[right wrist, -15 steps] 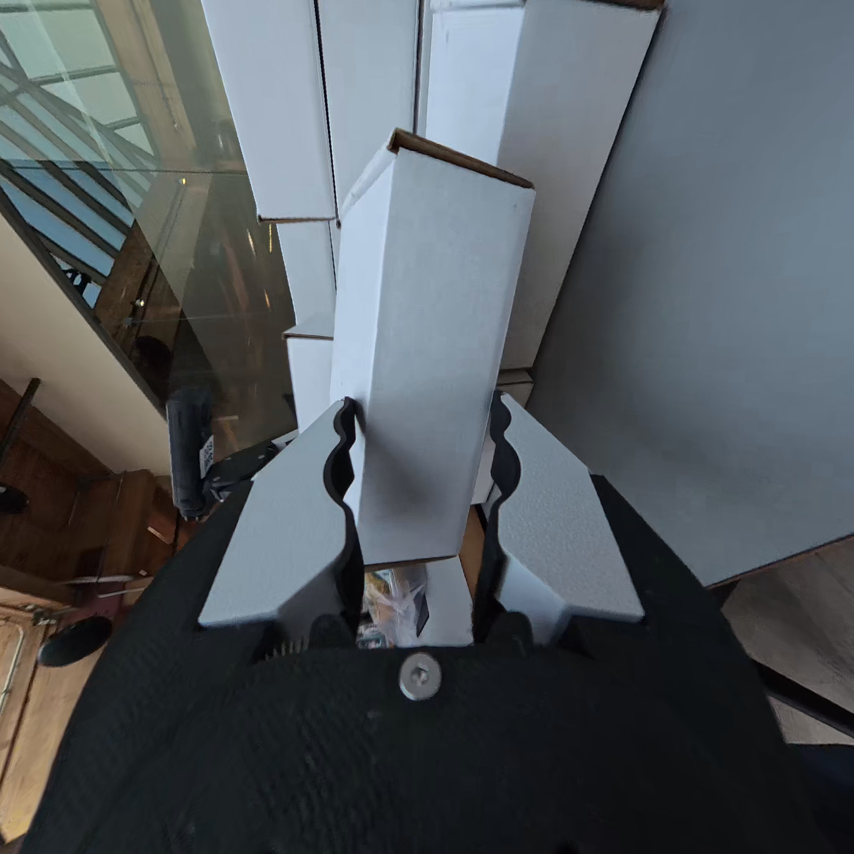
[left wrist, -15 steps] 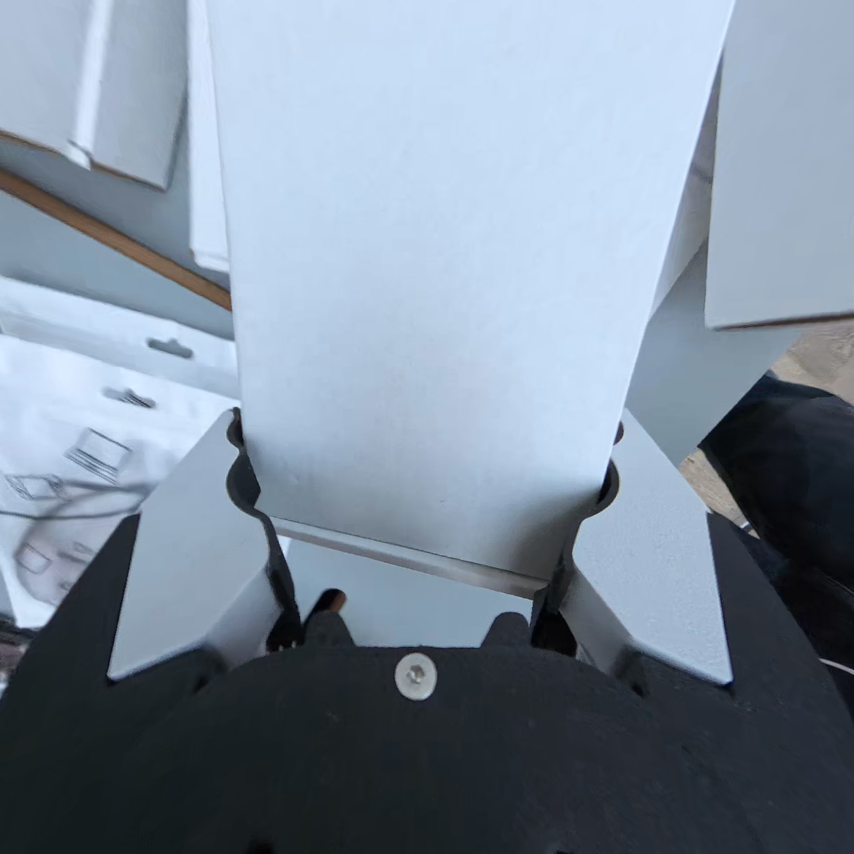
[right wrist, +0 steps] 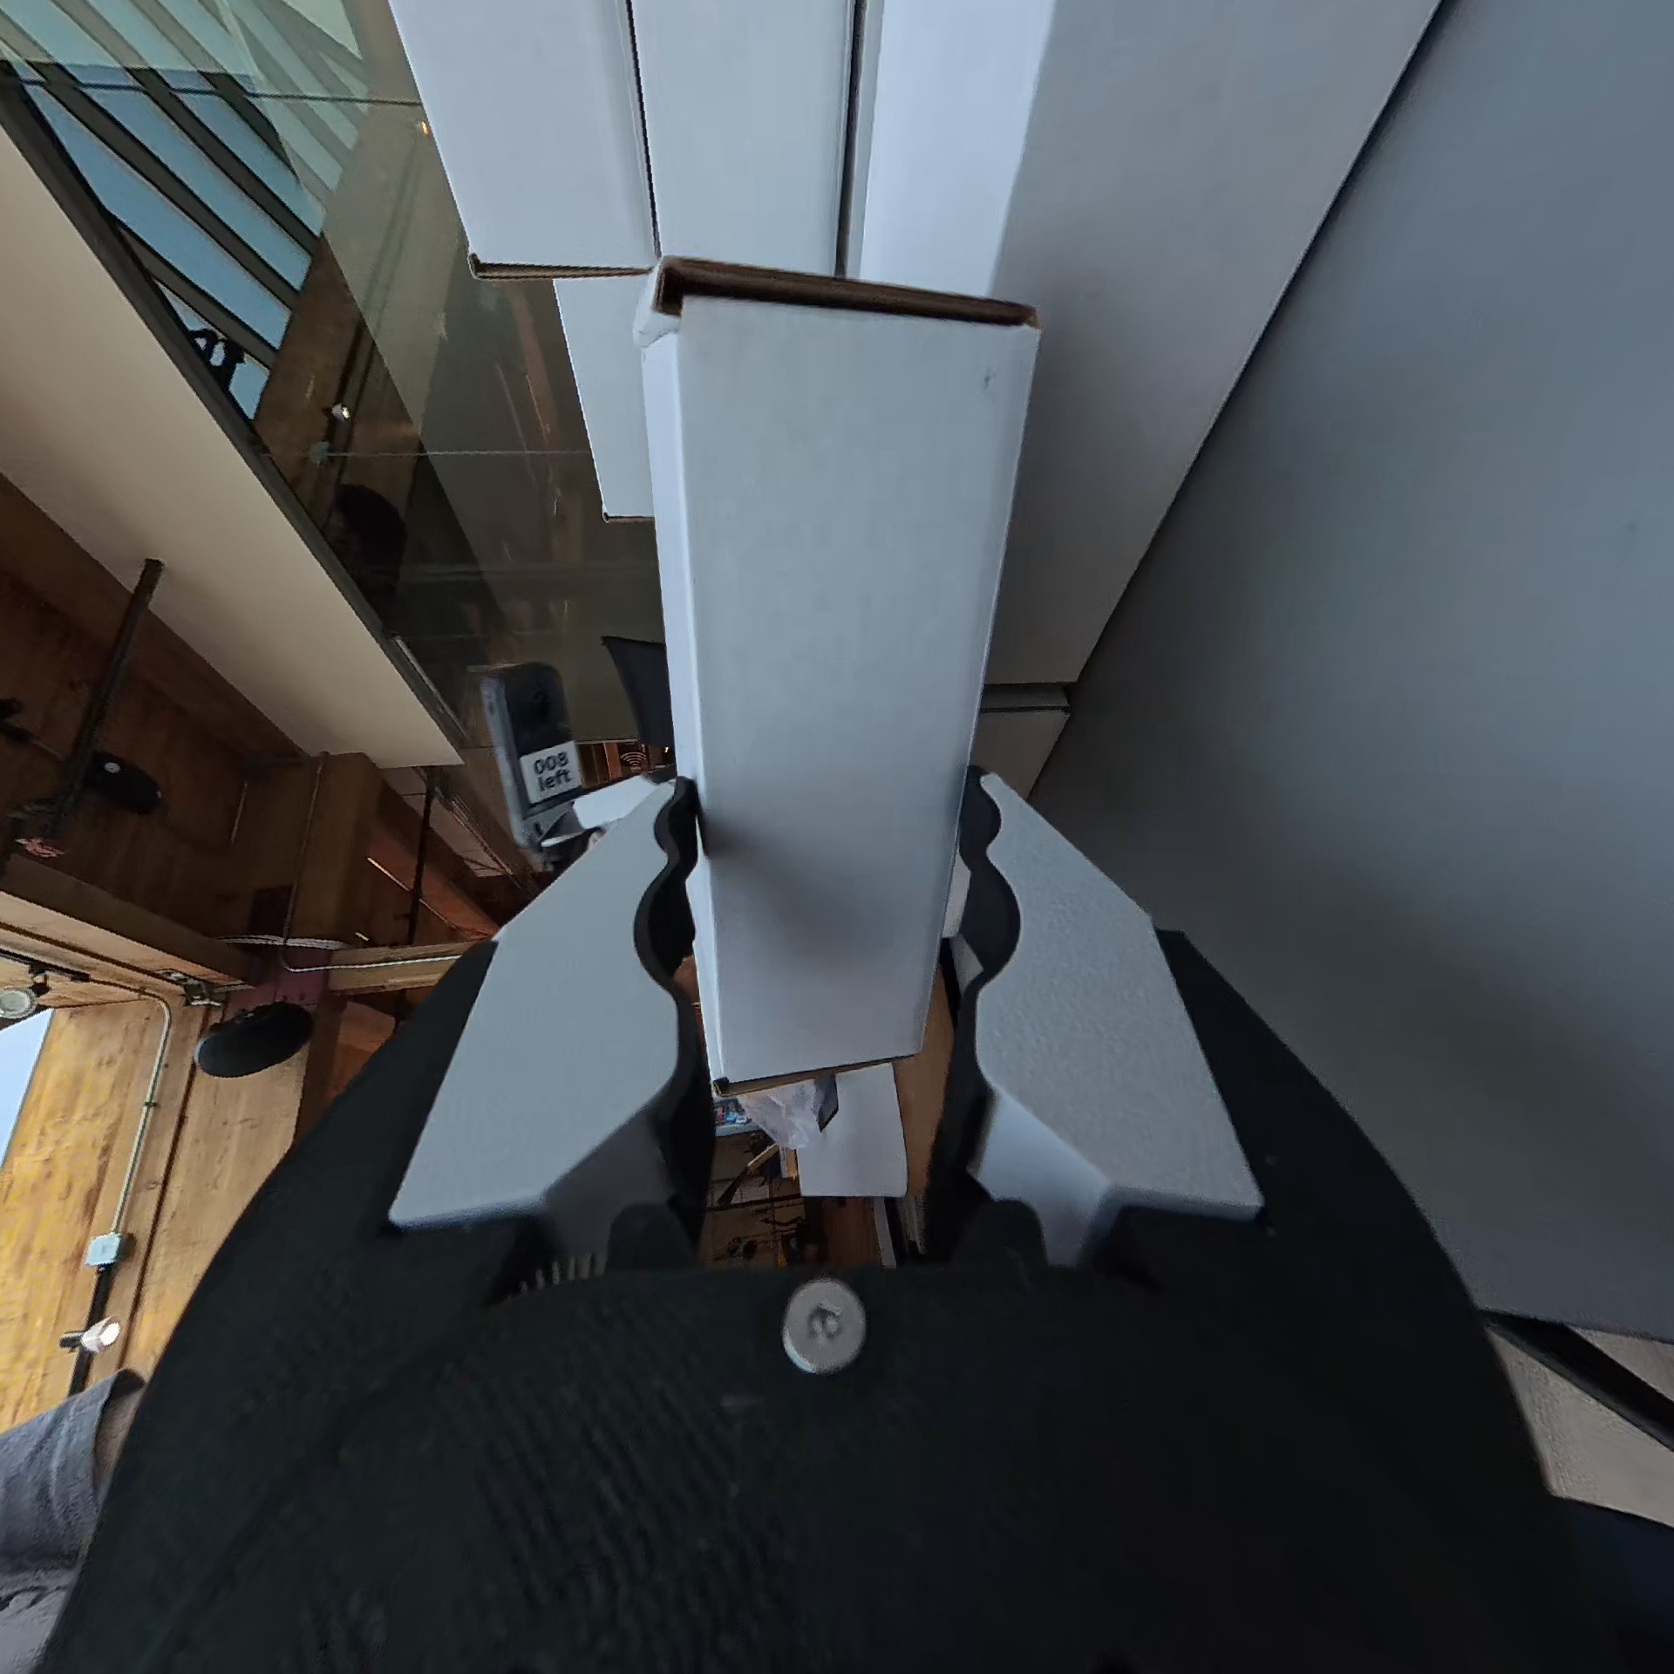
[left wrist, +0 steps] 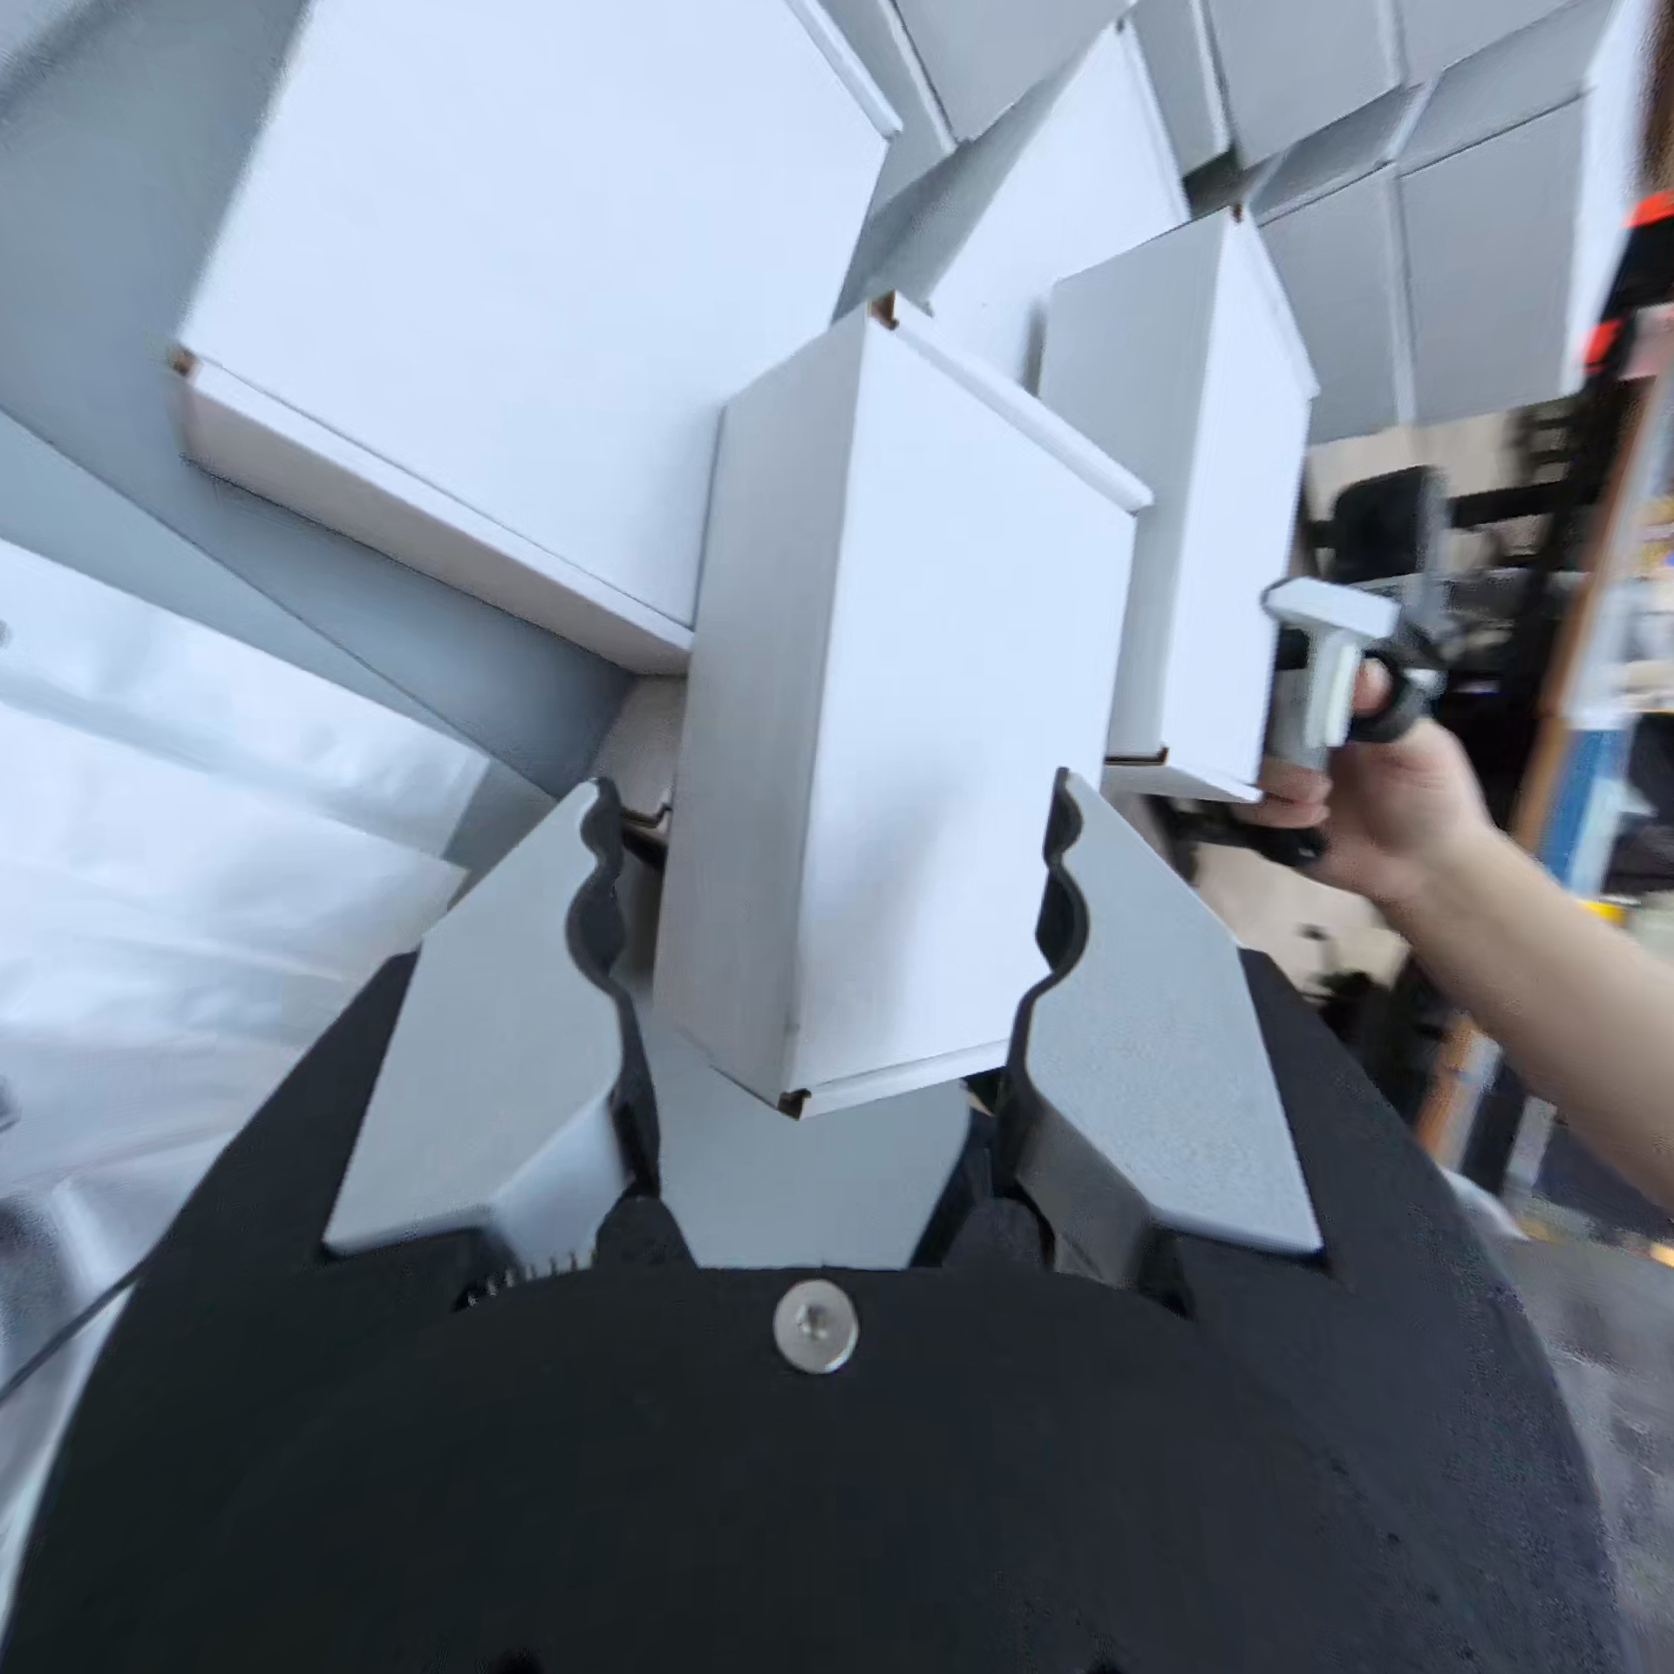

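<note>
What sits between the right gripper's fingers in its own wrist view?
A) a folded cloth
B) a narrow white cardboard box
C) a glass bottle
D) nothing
B: a narrow white cardboard box stands between the fingers of the right gripper, whose jaws close against its two sides.

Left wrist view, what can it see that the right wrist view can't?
Only the left wrist view shows a person's hand at the right edge. Only the right wrist view shows a glass panel, a wooden wall and a big grey panel. Both show a box between gripper fingers: the left gripper around a white box, the right gripper around a narrow white box, with stacked white boxes behind.
</note>
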Demonstrator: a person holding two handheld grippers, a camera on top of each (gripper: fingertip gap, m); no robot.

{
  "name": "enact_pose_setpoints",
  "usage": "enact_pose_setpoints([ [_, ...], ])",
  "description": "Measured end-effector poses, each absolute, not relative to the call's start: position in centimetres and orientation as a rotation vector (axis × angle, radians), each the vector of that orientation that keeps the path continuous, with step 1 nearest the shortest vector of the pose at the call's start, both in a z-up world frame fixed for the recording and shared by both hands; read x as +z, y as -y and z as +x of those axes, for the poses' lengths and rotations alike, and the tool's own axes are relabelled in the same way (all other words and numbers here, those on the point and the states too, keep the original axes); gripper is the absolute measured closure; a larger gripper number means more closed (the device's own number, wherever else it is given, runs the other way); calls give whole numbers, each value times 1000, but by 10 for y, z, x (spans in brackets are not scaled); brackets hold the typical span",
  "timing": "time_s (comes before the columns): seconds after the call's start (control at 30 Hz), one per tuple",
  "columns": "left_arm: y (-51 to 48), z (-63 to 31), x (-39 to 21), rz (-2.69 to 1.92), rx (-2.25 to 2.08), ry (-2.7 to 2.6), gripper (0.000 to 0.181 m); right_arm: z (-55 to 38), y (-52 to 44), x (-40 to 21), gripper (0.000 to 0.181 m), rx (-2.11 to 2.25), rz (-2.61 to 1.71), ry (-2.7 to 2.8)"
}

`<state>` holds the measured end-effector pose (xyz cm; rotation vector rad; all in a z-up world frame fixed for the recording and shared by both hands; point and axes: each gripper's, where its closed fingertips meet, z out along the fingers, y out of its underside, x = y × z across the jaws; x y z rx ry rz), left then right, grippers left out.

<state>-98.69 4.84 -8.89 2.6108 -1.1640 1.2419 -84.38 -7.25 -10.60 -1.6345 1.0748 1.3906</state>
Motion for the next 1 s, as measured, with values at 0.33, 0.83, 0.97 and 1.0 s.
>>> enact_pose_setpoints([
  [0.33, 22, -1017, -103, 2221, 1261, 1139, 101, -896, 115, -107, 122, 1425, -1801, -987],
  [0.83, 55, -1019, -83, 1766, 1536, 729, 117, -918, 111, -105, 119, 1694, -1786, -821],
  [0.97, 60, -1015, -90, 1805, 1560, 670, 112, -927, 124, -109, 118, 1731, -1863, -741],
  [1.0, 59, -1015, -90, 1816, 1565, 661, 112, -927, 124, -109, 119, 1733, -1855, -750],
])
